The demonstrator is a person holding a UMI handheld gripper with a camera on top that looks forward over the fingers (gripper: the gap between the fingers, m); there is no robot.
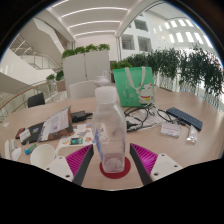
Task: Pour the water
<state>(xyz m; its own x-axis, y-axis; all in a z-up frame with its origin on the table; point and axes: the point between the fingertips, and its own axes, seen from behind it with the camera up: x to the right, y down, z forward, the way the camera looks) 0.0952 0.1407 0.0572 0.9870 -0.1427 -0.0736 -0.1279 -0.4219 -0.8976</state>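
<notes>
Inspecting the gripper (112, 163), we are seeing its fingers pinching a clear water bottle (110, 130) with a white cap, pads (80, 158) pressing both sides. The bottle is standing upright. Beyond the bottle, a green bag (135, 85) is sitting on the cluttered table (190, 140).

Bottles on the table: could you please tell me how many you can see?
1. The clear bottle stands upright between the fingers. Table clutter beyond could hide others.
</notes>
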